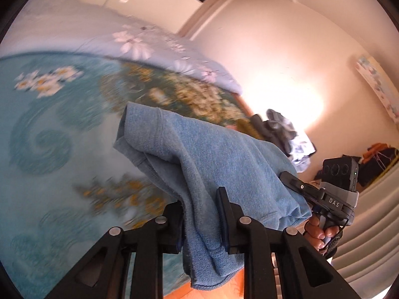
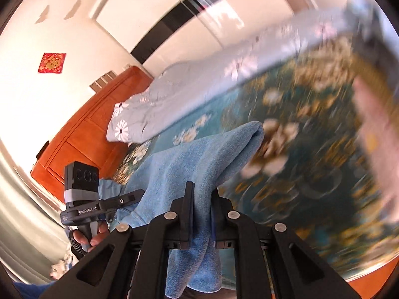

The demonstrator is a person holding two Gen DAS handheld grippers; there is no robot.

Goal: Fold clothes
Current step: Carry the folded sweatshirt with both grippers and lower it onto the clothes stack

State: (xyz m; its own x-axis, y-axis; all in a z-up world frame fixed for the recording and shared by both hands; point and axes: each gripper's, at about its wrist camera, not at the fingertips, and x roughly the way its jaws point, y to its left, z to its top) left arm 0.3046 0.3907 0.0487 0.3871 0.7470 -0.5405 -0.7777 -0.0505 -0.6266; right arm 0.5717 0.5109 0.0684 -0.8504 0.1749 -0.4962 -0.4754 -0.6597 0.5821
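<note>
One blue garment (image 1: 199, 149), lifted clear above the bed (image 1: 49, 129), slung between two grippers; left gripper (image 1: 200, 221) jaws nearly closed, pinching one bunched edge; right gripper (image 2: 202, 214) jaws likewise clamped on the other edge; both point downward at a slant, each gripped by one hand (image 1: 318, 233); one pale floral quilt (image 1: 139, 42) behind; one heap of dark clothes (image 1: 281, 132) at the bed's far end.

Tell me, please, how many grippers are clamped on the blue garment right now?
2: the left gripper pinches one part of the blue garment, and the right gripper pinches another part beside it, the cloth stretched between them.
</note>
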